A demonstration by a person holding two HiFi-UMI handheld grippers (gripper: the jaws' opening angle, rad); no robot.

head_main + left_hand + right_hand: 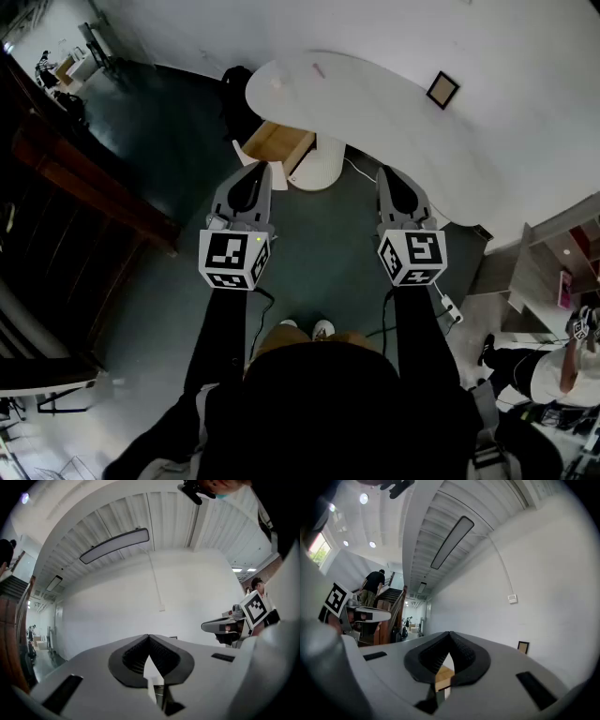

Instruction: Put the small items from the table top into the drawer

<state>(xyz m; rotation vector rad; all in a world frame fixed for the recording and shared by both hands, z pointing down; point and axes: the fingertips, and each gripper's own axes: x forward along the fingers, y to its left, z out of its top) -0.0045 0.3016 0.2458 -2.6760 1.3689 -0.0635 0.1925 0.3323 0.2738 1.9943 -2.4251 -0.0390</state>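
Observation:
A white curved table (394, 112) stands ahead by the wall, with an open wooden drawer (276, 144) pulled out below its left end. Two small items lie on that end: a pale one (277, 82) and a thin pinkish one (317, 69). My left gripper (264, 169) and right gripper (383, 174) are held level side by side, well short of the table. Both are shut with nothing between the jaws. In the left gripper view the pads meet at the left gripper (149, 637). In the right gripper view the right gripper (450, 633) is shut too, with the drawer (442, 675) showing below.
The table's white pedestal (319, 169) stands behind the drawer. A dark wooden staircase rail (84, 187) runs along the left. A cable and power strip (448, 306) lie on the floor at the right. A small picture frame (442, 89) hangs on the wall. A person (553, 370) sits at lower right.

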